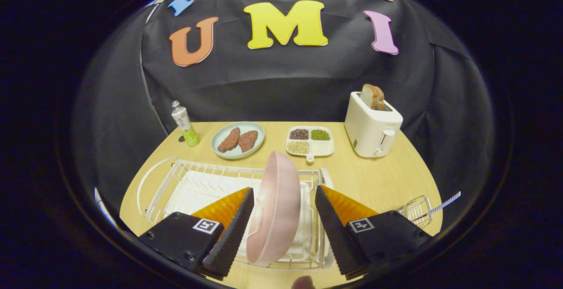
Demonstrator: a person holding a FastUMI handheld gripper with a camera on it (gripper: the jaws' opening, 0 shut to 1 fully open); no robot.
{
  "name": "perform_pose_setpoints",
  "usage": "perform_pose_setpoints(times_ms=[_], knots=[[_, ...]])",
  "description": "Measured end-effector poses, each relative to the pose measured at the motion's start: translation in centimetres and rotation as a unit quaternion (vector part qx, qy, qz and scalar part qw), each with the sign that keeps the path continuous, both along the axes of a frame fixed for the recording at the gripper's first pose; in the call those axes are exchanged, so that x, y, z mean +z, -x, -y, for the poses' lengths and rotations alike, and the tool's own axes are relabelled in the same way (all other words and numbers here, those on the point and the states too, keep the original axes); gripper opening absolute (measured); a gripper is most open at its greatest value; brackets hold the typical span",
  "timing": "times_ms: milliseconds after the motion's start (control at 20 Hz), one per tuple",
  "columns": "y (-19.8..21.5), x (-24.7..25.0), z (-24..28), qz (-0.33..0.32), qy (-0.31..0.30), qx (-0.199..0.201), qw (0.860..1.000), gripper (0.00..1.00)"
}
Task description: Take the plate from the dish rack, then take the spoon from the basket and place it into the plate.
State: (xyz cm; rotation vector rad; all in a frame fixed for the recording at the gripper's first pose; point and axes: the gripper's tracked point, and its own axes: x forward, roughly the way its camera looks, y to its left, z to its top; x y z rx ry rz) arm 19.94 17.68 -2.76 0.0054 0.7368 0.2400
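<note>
While the pink plate (276, 207) stands on edge in the white dish rack (176, 188), we have the gripper (283, 218) straddling it, the 2 fingers set wide with the plate between them. The left finger (233, 232) sits just beside the plate's back, perhaps touching it, though we cannot tell; the right finger (334, 232) stands clearly apart from the hollow side, so nothing is clamped yet. To do this step well, we judge that we should centre the plate between the pads, close evenly on its upper rim, and make sure both pads bite before any lift. A plate gripped on edge could pivot or slip, so we would raise it straight up out of the rack wires, not sideways, to avoid snagging or dragging the rack across the wooden table (387, 174). The spoon (444, 203), with its checked handle, leans out of the small wire basket (415, 210) beyond the right finger, well apart from the plate, and waits for the second step. Farther back stand a plate of meat (238, 140), a divided tray of grains (309, 141), a toaster (372, 126) and a bottle (185, 124), all well clear of our lifting path.
</note>
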Motion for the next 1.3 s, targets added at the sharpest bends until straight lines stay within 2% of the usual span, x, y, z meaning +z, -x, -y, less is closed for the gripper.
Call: perform_pose_setpoints(times_ms=[100,150,200,400,600,850,1050,1300], knots=[[-0.2,-0.7,-0.4,-0.011,0.0,-0.01,1.0,0.8],[-0.2,-1.0,-0.3,-0.015,0.001,-0.018,1.0,0.72],[-0.4,-1.3,-0.3,-0.019,0.003,-0.027,0.999,0.68],[-0.3,-1.0,0.0,-0.02,0.005,-0.077,0.997,0.38],[-0.2,0.6,0.4,-0.001,0.029,-0.098,0.995,0.34],[0.2,3.0,1.2,0.028,0.059,-0.107,0.992,0.33],[2.4,4.9,0.7,0.034,0.007,-0.083,0.996,0.31],[7.6,2.9,1.0,0.006,-0.079,-0.048,0.996,0.3]])
